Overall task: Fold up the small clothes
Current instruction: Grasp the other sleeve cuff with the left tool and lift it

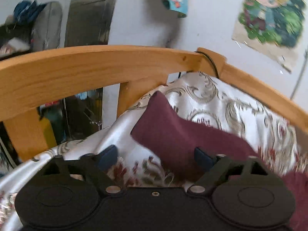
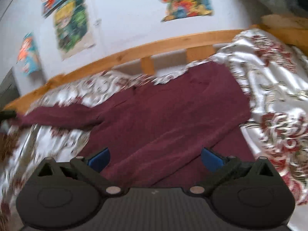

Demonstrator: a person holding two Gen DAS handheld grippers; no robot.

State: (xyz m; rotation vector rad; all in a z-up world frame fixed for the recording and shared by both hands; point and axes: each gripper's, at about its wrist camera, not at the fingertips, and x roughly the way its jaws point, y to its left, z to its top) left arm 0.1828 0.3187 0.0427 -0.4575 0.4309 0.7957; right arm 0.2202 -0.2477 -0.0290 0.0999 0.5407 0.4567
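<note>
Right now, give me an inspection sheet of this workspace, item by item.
Surface: floral bedspread, white with red and grey print, rumpled, on a wooden bed frame.
Job's things: maroon garment spread out on the bedspread, one sleeve stretched to the left in the right wrist view, a lower strip folded over.
Clutter: nothing seen on the bed.
Grippers: left tongs open, nothing between them; right tongs open, above the garment.
Cables: a dark cable hooked over the frame's corner.
Surroundings: cartoon posters on a pale wall; dark doorway beyond the bed end.
</note>
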